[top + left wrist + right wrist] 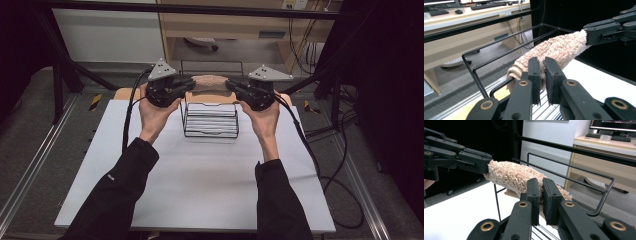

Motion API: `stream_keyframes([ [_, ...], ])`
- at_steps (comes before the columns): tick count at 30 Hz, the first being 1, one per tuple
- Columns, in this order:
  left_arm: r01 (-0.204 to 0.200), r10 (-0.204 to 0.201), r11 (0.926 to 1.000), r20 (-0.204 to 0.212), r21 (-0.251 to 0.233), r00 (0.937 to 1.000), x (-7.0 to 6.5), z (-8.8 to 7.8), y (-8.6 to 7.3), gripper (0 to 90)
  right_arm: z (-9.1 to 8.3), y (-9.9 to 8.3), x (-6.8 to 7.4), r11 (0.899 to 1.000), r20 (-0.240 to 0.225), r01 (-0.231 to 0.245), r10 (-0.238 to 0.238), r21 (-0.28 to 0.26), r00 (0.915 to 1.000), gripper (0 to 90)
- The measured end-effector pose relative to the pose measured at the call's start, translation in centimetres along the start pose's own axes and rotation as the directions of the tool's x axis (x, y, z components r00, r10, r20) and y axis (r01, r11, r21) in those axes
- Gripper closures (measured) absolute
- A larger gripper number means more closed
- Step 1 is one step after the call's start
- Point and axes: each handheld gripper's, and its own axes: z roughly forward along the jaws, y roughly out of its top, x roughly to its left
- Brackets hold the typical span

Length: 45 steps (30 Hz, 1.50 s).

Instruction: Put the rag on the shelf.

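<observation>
— Sleeves come in over the near edge of the white table (200, 175), one hand on each tool. What are the tongs doing?

— Both are nearly shut on the towel (210, 83). The left gripper (187, 86) pinches one end of it, the right gripper (231, 85) the other, so the rolled cloth hangs stretched between them.

— Where is it?

— Just above the black wire rack (210, 120), toward the far edge. Holding both ends level probably lets them drape it over the top rail.

— And beyond?

— A grey floor, black frame bars, loose cables, a wooden desk.
</observation>
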Motion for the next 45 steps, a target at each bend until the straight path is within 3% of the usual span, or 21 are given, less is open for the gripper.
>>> stream_keyframes([
  [7, 0.063, -0.063, 0.9971, 0.010, -0.043, 0.9980, 0.5, -1.0, 1.7, 75.7, -0.1, -0.5, -0.1, 1.000, -0.008, 0.001, -0.001, 0.003, 1.0000, 84.5],
  [10, 0.068, -0.068, 0.9976, 0.000, -0.015, 0.9977, 0.6, -0.5, 2.3, 79.5, 0.0, -0.6, 0.0, 1.000, -0.009, 0.009, -0.009, 0.007, 0.9999, 84.4],
  [14, 0.076, -0.076, 0.9969, 0.018, 0.021, 0.9969, 0.5, 0.4, 2.3, 87.9, 0.0, -0.8, 0.0, 1.000, -0.014, 0.016, -0.016, 0.012, 0.9998, 84.2],
  [20, 0.050, -0.055, 0.9940, 0.043, 0.097, 0.9976, 0.0, 1.4, 1.6, 89.8, -0.2, -1.1, -0.1, 1.000, -0.025, 0.015, -0.015, 0.022, 0.9996, 82.5],
  [32, 0.000, -0.007, 0.9888, 0.047, 0.149, 0.9989, -0.6, 2.0, 0.2, 89.9, -0.6, -1.7, -0.3, 0.999, -0.046, -0.010, 0.011, 0.034, 0.9989, 74.1],
  [37, -0.003, -0.003, 0.9888, 0.042, 0.149, 0.9991, -0.6, 2.1, 0.0, 89.9, -1.1, -0.9, -0.3, 1.000, -0.052, -0.026, 0.025, -0.013, 0.9983, 68.9],
  [41, 0.001, -0.008, 0.9879, 0.041, 0.155, 0.9991, -0.5, 2.2, -0.7, 89.9, -0.8, -0.9, -0.2, 0.999, -0.067, -0.040, 0.041, 0.022, 0.9969, 81.3],
  [45, 0.006, -0.013, 0.9868, 0.039, 0.162, 0.9992, -0.3, 2.3, -1.4, 89.8, -0.3, -1.9, -0.3, 0.994, -0.053, -0.079, 0.084, 0.081, 0.9951, 89.7],
])
